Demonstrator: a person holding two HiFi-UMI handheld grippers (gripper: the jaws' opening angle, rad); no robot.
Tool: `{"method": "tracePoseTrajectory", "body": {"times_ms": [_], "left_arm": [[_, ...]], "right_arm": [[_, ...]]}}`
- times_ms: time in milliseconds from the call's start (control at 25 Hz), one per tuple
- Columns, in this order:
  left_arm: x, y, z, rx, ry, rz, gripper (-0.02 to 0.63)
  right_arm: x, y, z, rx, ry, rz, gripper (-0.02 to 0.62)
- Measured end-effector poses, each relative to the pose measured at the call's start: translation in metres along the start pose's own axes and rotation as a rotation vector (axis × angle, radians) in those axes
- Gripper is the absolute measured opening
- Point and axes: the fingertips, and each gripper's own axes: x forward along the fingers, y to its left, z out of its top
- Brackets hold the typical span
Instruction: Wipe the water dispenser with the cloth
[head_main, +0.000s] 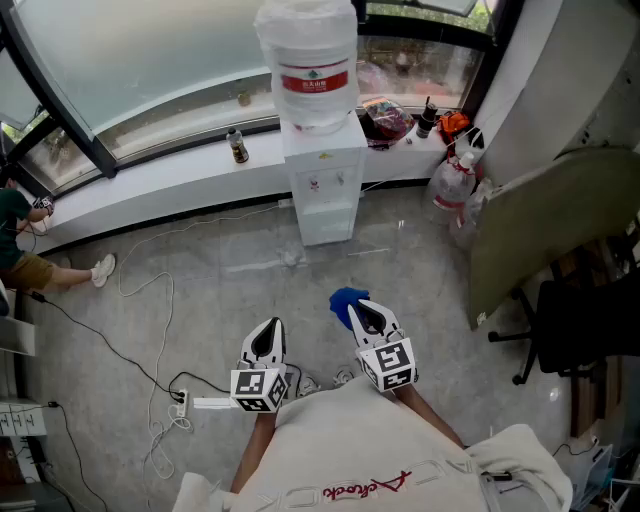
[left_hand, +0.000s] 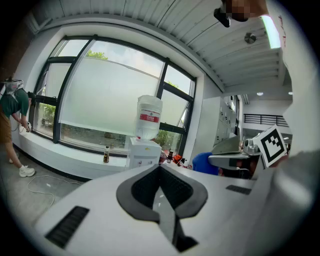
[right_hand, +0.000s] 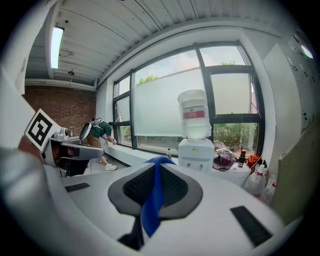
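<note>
Right tool (right_hand: 158, 169) around limp blue cloth (right_hand: 151, 205)

Two bare forearms reached forward side by side, low in front of the body. The left gripper (head_main: 267, 328) had its jaws pressed together, empty; the right gripper (head_main: 364, 308) pinched a blue cloth (head_main: 345, 300) between closed jaws
</note>
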Motion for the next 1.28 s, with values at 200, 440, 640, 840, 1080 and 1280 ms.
{"method": "tracePoseTrajectory", "body": {"times_ms": [200, 440, 640, 840, 1080, 1280], "left_arm": [[0.008, -0.008, -0.002, 0.003, -0.005, 0.017, 0.012], [0.014, -0.022, -0.007, 0.008, -0.005, 0.037, 0.012], [0.024, -0.03, -0.013, 0.018, 0.01, 0.033, 0.012], [0.043, -0.028, -0.007, 0.025, -0.005, 0.021, 0.012], [0.071, -0.018, -0.004, 0.013, -0.008, 0.007, 0.012], [0.108, 0.013, 0.01, 0.0, -0.016, -0.001, 0.012]], "right_arm": [[0.001, -0.01, -0.002, -0.003, -0.008, 0.023, 0.037], [-0.002, -0.02, -0.006, 0.025, -0.03, 0.07, 0.037], [-0.004, -0.03, -0.015, 0.048, -0.021, 0.08, 0.038], [0.004, -0.038, -0.016, 0.056, -0.021, 0.085, 0.038], [0.028, -0.048, -0.011, 0.045, -0.015, 0.088, 0.038], [0.074, -0.061, 0.004, 0.033, -0.013, 0.075, 0.038]]}}
